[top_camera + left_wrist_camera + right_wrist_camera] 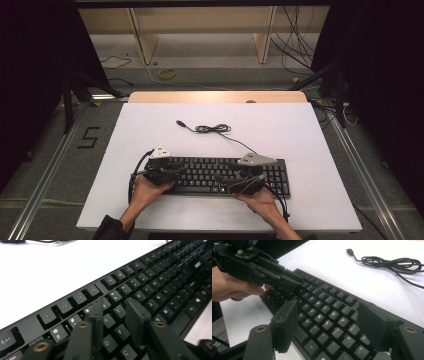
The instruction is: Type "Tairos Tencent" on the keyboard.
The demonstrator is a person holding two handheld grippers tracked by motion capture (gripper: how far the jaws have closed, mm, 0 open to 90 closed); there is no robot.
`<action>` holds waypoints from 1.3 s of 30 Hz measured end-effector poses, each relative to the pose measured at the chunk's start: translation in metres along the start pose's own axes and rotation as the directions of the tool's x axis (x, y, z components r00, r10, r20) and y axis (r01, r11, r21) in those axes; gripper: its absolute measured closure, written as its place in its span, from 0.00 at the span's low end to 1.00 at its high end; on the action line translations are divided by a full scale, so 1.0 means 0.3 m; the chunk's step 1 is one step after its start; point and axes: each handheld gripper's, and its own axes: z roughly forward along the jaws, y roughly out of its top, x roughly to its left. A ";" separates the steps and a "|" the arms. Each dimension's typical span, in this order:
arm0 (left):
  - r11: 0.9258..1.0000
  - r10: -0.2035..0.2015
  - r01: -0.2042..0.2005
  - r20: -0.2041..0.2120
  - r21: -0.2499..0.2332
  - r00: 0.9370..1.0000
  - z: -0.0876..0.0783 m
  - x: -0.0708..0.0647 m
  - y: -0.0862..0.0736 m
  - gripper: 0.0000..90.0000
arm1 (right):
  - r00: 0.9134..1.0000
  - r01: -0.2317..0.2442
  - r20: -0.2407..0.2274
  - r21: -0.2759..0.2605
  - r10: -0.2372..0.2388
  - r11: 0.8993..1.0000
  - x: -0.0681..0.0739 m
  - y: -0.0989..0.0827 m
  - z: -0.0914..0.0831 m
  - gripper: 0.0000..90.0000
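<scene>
A black keyboard (pixel 220 175) lies near the front edge of the white tabletop (pixel 300 130). Its cable (pixel 212 129) is coiled behind it and ends in a loose USB plug (pixel 180 122). My left gripper (pixel 182 172) hovers low over the keyboard's left end. In the left gripper view its jaws (pixel 116 305) stand open a moderate way above the R, T and F keys (pixel 120 331), with nothing gripped. My right gripper (pixel 227 182) is over the right half, pointing left. Its jaws (pixel 328 312) are wide open above the keys, facing the left gripper (pixel 289 280).
The coiled cable (pixel 392 263) lies on bare white surface behind the keyboard. A wooden strip (pixel 215 96) runs along the table's far edge, with shelving and loose wires on the floor beyond. Metal rails flank the table on both sides.
</scene>
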 end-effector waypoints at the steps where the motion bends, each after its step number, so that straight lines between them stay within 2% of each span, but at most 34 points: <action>1: 1.000 -0.002 0.002 0.003 -0.011 1.000 -0.005 -0.002 0.000 0.69 | 1.000 -0.001 0.001 -0.001 0.001 1.000 0.000 0.001 0.000 0.38; 4: 0.999 -0.002 0.003 0.008 -0.052 1.000 -0.025 -0.005 0.000 0.61 | 1.000 0.001 0.001 -0.003 -0.001 1.000 0.001 0.005 0.000 0.38; 8: 0.995 -0.026 0.029 0.035 -0.097 0.999 -0.046 -0.005 -0.005 0.51 | 1.000 0.001 0.000 -0.006 -0.001 1.000 0.003 0.014 0.004 0.38; 12: 0.992 -0.019 0.027 0.071 -0.124 0.997 -0.061 -0.003 -0.011 0.43 | 1.000 0.002 0.002 -0.006 -0.002 1.000 0.003 0.023 0.015 0.39; 17: 0.987 -0.030 0.043 0.086 -0.155 0.996 -0.076 -0.004 -0.015 0.38 | 1.000 0.005 0.002 0.006 -0.005 1.000 0.000 0.032 0.031 0.39; 22: 0.986 -0.031 0.045 0.088 -0.161 0.996 -0.084 -0.004 -0.017 0.37 | 1.000 0.009 0.007 0.022 -0.009 1.000 0.000 0.039 0.049 0.42; 29: 0.984 -0.035 0.051 0.094 -0.169 0.995 -0.095 -0.001 -0.024 0.34 | 1.000 0.013 0.014 0.047 -0.013 0.999 -0.001 0.054 0.072 0.55; 39: 0.979 -0.042 0.058 0.084 -0.195 0.996 -0.126 0.004 -0.042 0.34 | 0.999 0.029 0.016 0.099 -0.031 0.995 0.002 0.055 0.107 0.81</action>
